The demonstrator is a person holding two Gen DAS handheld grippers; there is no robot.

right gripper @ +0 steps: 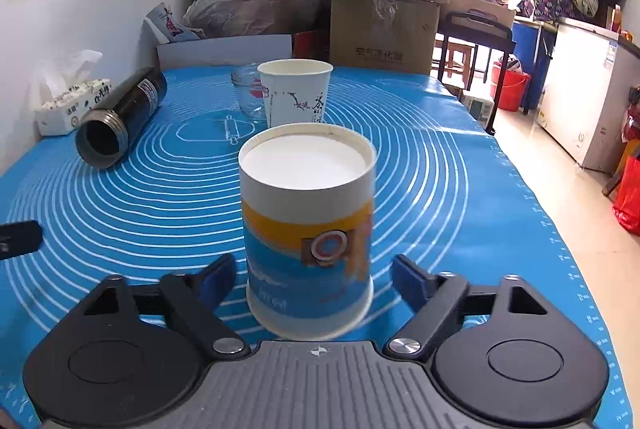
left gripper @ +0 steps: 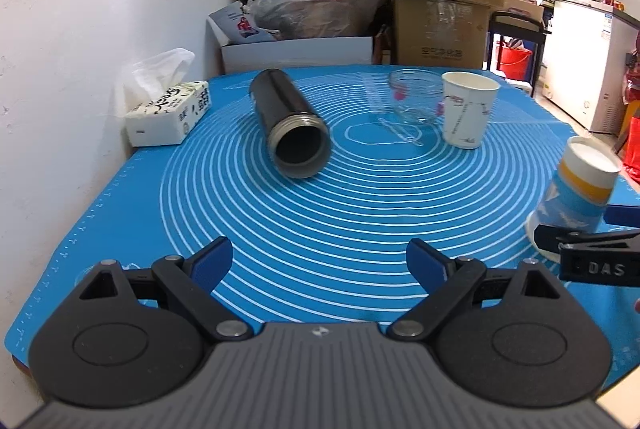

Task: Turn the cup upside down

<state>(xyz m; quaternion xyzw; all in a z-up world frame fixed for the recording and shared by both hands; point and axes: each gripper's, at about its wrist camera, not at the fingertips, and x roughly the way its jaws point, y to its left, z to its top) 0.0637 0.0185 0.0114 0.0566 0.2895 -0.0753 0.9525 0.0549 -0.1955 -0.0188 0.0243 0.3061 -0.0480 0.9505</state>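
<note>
Cup inverted between the spread right gripper jaws.
Light, crushable paper; hold its midsection gently. Left gripper spread, empty.

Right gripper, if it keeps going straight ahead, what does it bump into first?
The right gripper would meet the upside-down blue and orange paper cup first; it already stands between the open fingers, which look apart from it.

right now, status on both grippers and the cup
Left gripper open, empty. Right gripper open, jaws either side of blue-and-orange cup, not gripping. Cup upside down on blue mat. Nothing in the way.
</note>
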